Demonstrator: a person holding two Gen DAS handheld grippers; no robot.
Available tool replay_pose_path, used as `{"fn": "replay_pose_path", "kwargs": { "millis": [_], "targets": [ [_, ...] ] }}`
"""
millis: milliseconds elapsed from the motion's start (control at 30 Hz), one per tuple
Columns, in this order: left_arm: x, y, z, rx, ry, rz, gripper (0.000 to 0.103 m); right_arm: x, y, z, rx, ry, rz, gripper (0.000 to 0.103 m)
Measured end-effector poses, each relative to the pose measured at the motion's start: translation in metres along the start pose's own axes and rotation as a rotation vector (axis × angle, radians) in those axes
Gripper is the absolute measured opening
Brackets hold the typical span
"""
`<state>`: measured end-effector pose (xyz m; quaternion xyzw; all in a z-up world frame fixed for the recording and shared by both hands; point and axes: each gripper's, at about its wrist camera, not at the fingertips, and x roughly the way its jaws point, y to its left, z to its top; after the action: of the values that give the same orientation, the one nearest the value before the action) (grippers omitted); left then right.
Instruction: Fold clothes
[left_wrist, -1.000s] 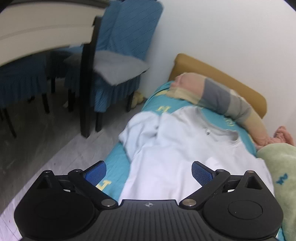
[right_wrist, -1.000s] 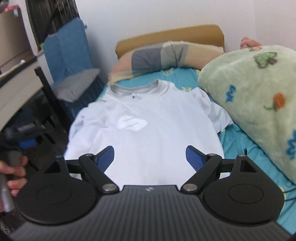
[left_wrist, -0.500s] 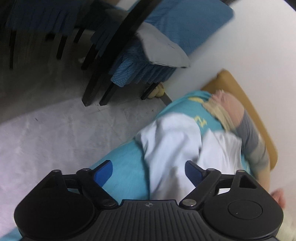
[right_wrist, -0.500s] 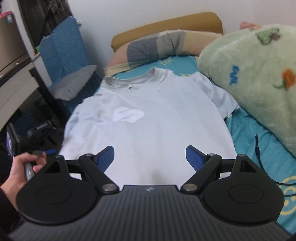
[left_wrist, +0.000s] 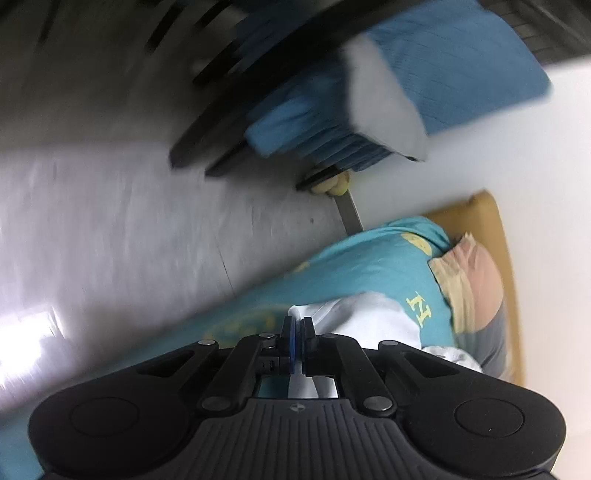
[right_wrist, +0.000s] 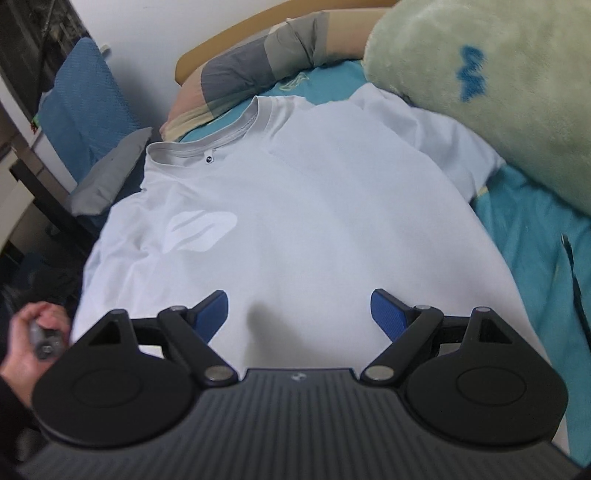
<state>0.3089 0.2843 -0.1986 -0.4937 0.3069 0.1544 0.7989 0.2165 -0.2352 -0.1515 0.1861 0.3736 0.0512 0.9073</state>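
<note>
Since the bed (right_wrist: 535, 236) carries everything, start there: teal sheet, headboard at the far end, and the white T-shirt (right_wrist: 295, 206) lies face up along it, collar toward the pillow (right_wrist: 258, 70) at the head end, hem toward the foot end nearest the tools. Its long axis runs head to foot. The body is mostly flat with a few soft wrinkles near the left edge of the bed; a pale logo sits on the chest and there is a small dark tag at the collar. One sleeve spreads toward the green blanket (right_wrist: 480, 74) on the right edge; the other reaches the left edge by the blue chair (left_wrist: 406, 92).

The left gripper (left_wrist: 295, 343) is at that left edge, fingers pressed together with white fabric of the sleeve (left_wrist: 369, 317) pinched between them; the view is blurred. The right gripper (right_wrist: 299, 314) hovers over the hem at the middle of the foot end, jaws spread wide, holding nothing.

Likely step: fold the left sleeve inward across the body toward the right edge. The left tool is nearer. Risk: thin fabric slipping out or dragging the whole shirt.
</note>
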Motion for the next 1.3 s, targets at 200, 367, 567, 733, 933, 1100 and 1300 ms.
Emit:
{"fn": "replay_pose_path", "kwargs": {
  "millis": [200,367,567,733,933,1100,1300],
  "targets": [
    [-0.031,-0.055,0.047,0.365,-0.163,0.211,0.002,0.008,-0.001,0.003,-0.056,-0.041,-0.013,0.086],
    [-0.022,-0.067,0.030,0.534,-0.199,0.364,0.006,0.008,0.000,0.005,-0.075,-0.055,-0.015,0.086],
    [-0.056,-0.068,-0.020,0.576,-0.122,0.296,0.059,0.000,0.004,0.007,-0.112,-0.089,-0.029,0.086],
    [-0.124,-0.063,-0.091,0.656,0.116,0.302,0.061,-0.010,0.005,0.010,-0.116,-0.119,-0.027,0.086],
    [-0.213,-0.039,-0.169,0.779,0.330,0.416,0.071,-0.029,0.014,0.009,-0.151,-0.146,-0.020,0.086],
    [-0.251,0.000,-0.204,0.714,0.481,0.491,0.066,-0.053,0.021,0.000,-0.194,-0.138,-0.043,0.086],
    [-0.276,0.014,-0.199,0.632,0.529,0.460,0.006,-0.090,0.019,-0.011,-0.199,-0.118,-0.079,0.086]
  ]
}}
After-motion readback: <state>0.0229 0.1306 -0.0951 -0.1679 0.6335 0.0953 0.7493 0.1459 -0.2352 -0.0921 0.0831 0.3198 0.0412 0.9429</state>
